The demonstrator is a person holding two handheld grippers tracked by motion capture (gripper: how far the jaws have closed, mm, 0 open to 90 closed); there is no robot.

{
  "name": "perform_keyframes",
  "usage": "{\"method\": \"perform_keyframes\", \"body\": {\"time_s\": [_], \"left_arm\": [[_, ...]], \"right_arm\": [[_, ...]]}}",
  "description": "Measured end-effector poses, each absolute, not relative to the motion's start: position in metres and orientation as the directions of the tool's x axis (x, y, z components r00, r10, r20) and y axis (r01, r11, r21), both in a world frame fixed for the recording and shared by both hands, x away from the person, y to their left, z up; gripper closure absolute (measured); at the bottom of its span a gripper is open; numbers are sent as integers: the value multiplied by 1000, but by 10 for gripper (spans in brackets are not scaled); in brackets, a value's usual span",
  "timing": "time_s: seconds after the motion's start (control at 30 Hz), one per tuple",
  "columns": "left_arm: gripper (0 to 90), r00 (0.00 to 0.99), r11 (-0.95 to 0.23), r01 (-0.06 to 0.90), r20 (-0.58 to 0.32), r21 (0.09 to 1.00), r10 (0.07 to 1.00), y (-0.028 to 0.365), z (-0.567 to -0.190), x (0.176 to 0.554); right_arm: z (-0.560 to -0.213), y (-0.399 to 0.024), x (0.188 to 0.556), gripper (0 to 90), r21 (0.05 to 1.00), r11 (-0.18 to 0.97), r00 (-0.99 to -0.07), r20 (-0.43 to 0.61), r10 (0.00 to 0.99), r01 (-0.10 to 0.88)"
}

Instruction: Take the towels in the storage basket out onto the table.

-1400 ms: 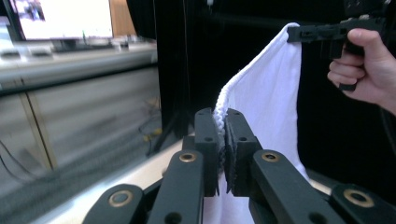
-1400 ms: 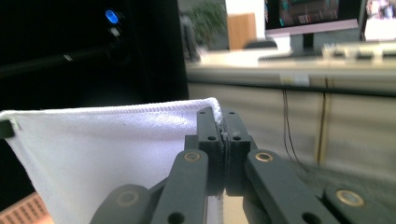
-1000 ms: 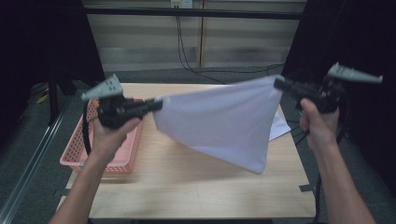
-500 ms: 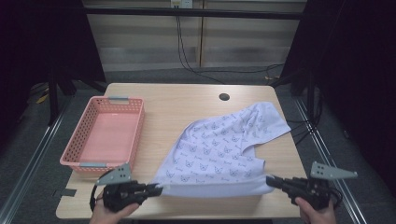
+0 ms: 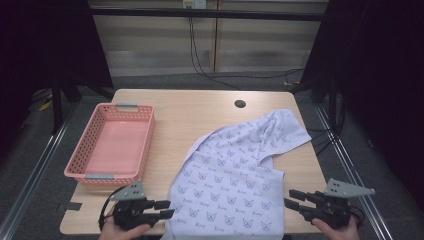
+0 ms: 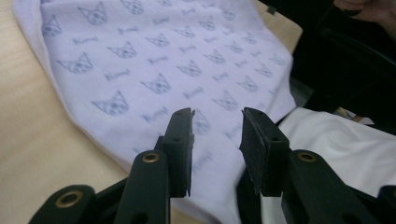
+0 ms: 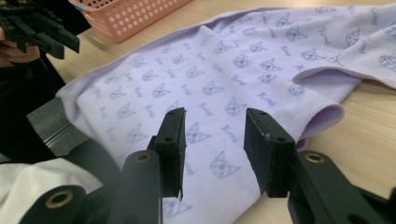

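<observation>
A pale lilac towel [image 5: 235, 180] printed with cat faces lies spread on the wooden table [image 5: 200, 110], running from the front edge to the back right, with one fold near its far end. My left gripper [image 5: 167, 209] sits at the towel's front left corner and my right gripper [image 5: 290, 197] at its front right corner. Both have just been opening their jaws. In the left gripper view the towel [image 6: 163, 70] lies below and beyond the open gripper [image 6: 217, 119], unpinched. The right gripper view shows the same: open gripper [image 7: 215, 119] over the flat towel [image 7: 224, 79].
A pink plastic basket [image 5: 110, 145] stands at the table's left, also seen as the basket [image 7: 135, 14] beyond the towel. A round cable hole [image 5: 240, 104] sits near the back edge. White fabric [image 6: 336, 140] hangs off the front edge. Bare wood lies between basket and towel.
The towel was held stretched in the air between both grippers, then brought down onto the table at the front edge. Both grippers' jaws have since parted and let go of its corners.
</observation>
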State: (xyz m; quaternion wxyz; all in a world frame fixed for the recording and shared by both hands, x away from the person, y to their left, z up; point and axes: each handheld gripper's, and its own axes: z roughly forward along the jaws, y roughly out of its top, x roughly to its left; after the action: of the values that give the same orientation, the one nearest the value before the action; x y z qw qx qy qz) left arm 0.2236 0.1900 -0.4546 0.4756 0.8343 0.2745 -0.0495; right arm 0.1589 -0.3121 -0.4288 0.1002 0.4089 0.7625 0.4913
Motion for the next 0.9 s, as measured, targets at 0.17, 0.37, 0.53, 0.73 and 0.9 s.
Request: {"method": "perform_keyframes", "body": {"time_s": [0.17,0.37,0.53,0.73,0.9], "left_arm": [[712,843,-440,514,-341,736,415,159,-469,269],[708,833,-494,533,-323,687,450,136,-489,306],[758,820,-515,551,-313,656,479,149,-498,303],[819,820,-541,554,-304,633,485,168,-496,277],[838,839,-608,542,-324,581,438,174,-490,236]], "right_arm": [[-442,-309,205,572,808,230,-626,206,752,542],[-466,-307,257,511,755,284,-566,137,813,591],[-477,-300,257,821,728,317,-610,173,773,608],[-463,-290,213,852,763,321,-683,208,701,561],[-473,-285,185,849,716,379,-704,220,675,587]]}}
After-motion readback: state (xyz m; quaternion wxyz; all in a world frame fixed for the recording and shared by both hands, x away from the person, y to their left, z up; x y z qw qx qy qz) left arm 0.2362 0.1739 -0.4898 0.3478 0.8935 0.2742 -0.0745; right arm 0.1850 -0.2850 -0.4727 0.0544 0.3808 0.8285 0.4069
